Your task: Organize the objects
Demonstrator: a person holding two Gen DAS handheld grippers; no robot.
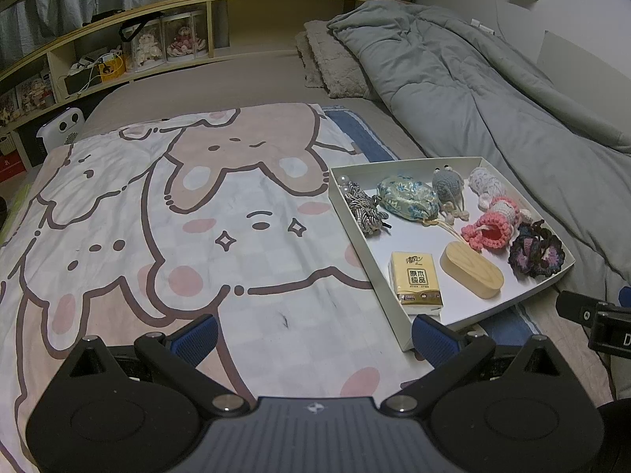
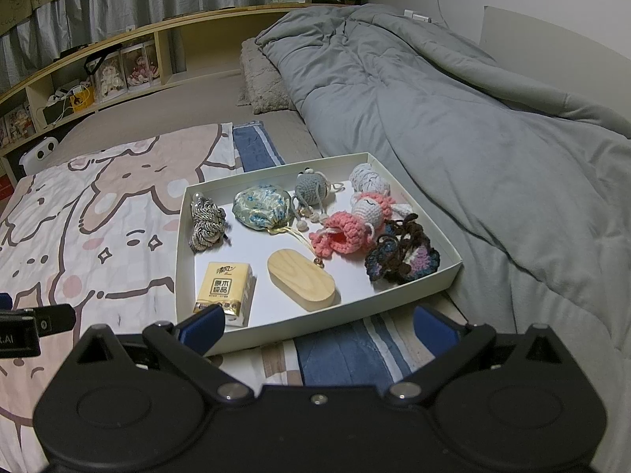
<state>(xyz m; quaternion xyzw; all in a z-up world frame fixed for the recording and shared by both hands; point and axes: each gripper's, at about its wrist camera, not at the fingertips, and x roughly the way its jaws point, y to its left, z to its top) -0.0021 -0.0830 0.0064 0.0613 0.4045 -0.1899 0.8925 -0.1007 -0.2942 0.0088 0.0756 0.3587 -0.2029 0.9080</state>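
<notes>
A shallow white box (image 1: 357, 232) (image 2: 182, 244) lies on the bed. Inside it are a yellow tissue pack (image 1: 416, 282) (image 2: 224, 287), an oval wooden block (image 1: 471, 270) (image 2: 301, 278), a blue-green brocade pouch (image 1: 406, 197) (image 2: 262, 207), a coiled grey cord (image 1: 364, 207) (image 2: 207, 224), a grey crochet toy (image 1: 445, 185) (image 2: 313, 189), a pink crochet doll (image 1: 489, 228) (image 2: 347, 232) and a dark crochet flower (image 1: 536, 252) (image 2: 402, 258). My left gripper (image 1: 315, 335) is open over the cartoon blanket, left of the box. My right gripper (image 2: 315, 325) is open at the box's near edge, empty.
A cartoon rabbit blanket (image 1: 177, 216) (image 2: 79, 216) covers the bed's left part. A rumpled grey duvet (image 1: 493, 79) (image 2: 453, 110) and a pillow (image 1: 335, 63) lie to the right and back. A wooden shelf (image 1: 118, 51) with boxed dolls runs along the far side.
</notes>
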